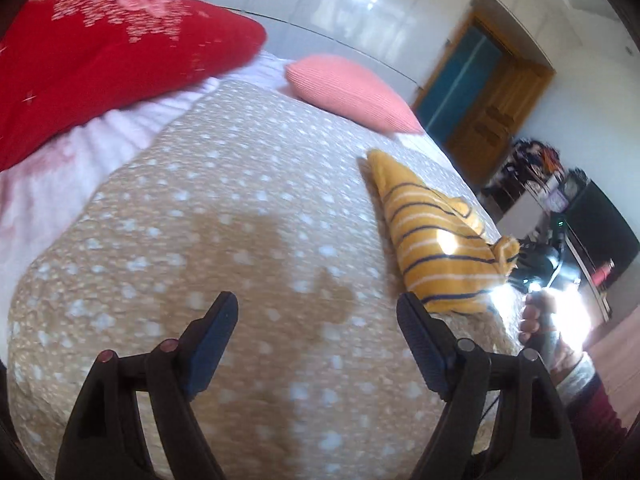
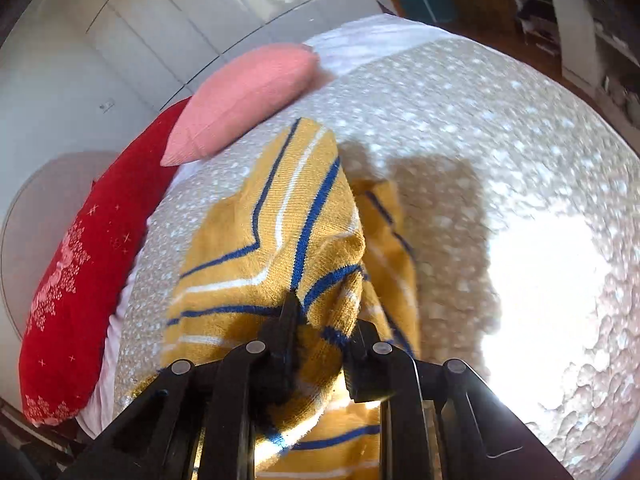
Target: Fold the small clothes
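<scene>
A small mustard-yellow garment with navy and white stripes [image 1: 436, 240] lies bunched on the tan speckled bedspread [image 1: 240, 220], to the right of my left gripper. My left gripper [image 1: 316, 324] is open and empty, low over bare bedspread. My right gripper [image 2: 320, 320] is shut on a fold of the striped garment [image 2: 280, 220] and holds it lifted, with cloth draped over and between its fingers. In the left wrist view the right gripper [image 1: 516, 256] shows at the garment's right corner, held by a hand [image 1: 536, 320].
A red snowflake cushion [image 1: 100, 64] and a pink cushion [image 1: 352, 92] lie at the far side of the bed; both also show in the right wrist view, the red cushion [image 2: 80, 280] and the pink cushion [image 2: 244, 100]. White wardrobe doors stand behind. A wooden door [image 1: 492, 112] and cluttered shelves are at right.
</scene>
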{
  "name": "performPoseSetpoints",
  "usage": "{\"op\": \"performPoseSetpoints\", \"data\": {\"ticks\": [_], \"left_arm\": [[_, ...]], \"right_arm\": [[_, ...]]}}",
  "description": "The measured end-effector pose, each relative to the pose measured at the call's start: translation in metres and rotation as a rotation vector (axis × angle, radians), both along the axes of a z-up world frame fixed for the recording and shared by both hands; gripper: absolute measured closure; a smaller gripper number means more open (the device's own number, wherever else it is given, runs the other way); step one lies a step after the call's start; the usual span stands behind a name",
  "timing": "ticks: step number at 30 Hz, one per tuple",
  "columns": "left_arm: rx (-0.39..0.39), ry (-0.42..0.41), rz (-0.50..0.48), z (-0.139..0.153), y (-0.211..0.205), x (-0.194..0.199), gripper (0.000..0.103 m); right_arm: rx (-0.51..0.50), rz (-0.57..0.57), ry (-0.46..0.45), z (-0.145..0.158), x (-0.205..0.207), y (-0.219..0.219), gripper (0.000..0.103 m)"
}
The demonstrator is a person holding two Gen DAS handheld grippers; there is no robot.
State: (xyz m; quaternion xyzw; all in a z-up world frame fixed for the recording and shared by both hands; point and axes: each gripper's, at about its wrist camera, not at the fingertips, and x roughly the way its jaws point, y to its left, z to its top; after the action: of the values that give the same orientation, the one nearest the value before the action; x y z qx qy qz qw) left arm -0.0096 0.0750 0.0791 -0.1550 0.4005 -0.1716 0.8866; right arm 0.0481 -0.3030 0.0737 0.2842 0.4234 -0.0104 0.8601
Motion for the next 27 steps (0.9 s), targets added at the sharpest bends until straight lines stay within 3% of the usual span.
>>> {"op": "performPoseSetpoints", "data": {"ticks": [5,7,9,11,15,16,17,18,19,22,27], "left_arm": [[0.050,0.026,-0.075,0.004,-0.045,0.001,0.022],[0.069,0.021,-0.091,0.005,-0.054,-0.001,0.022],[0.089,0.016,-0.105,0.007,-0.064,-0.004,0.022],[0.095,0.026,-0.112,0.005,-0.070,-0.003,0.022],[0.085,0.061,-0.122,0.002,-0.087,0.004,0.022],[0.076,0.066,-0.129,0.003,-0.092,0.006,0.022],[0.073,0.067,-0.132,0.006,-0.097,0.007,0.022],[0.073,0.066,-0.133,0.008,-0.100,0.008,0.022],[0.073,0.062,-0.134,0.012,-0.102,0.010,0.022],[0.088,0.051,-0.125,0.022,-0.106,0.015,0.022],[0.205,0.027,-0.095,0.023,-0.114,0.008,0.022]], "right_arm": [[0.158,-0.025,-0.045,-0.028,-0.016,-0.039,0.084],[0.121,-0.022,-0.048,-0.021,-0.019,-0.044,0.071],[0.049,-0.055,-0.074,-0.006,-0.031,-0.051,0.069],[0.052,-0.030,-0.128,0.011,-0.044,-0.055,0.068],[0.044,0.083,-0.176,0.029,-0.059,-0.030,0.036],[0.027,0.108,-0.164,0.026,-0.059,-0.018,0.036],[0.016,0.139,-0.143,0.019,-0.059,-0.009,0.041],[0.019,0.178,-0.119,0.010,-0.058,-0.003,0.080],[0.023,0.220,-0.087,0.000,-0.057,0.004,0.095],[0.016,0.189,-0.042,-0.020,-0.062,-0.005,0.096],[0.116,0.139,-0.003,-0.046,-0.075,-0.035,0.093]]}}
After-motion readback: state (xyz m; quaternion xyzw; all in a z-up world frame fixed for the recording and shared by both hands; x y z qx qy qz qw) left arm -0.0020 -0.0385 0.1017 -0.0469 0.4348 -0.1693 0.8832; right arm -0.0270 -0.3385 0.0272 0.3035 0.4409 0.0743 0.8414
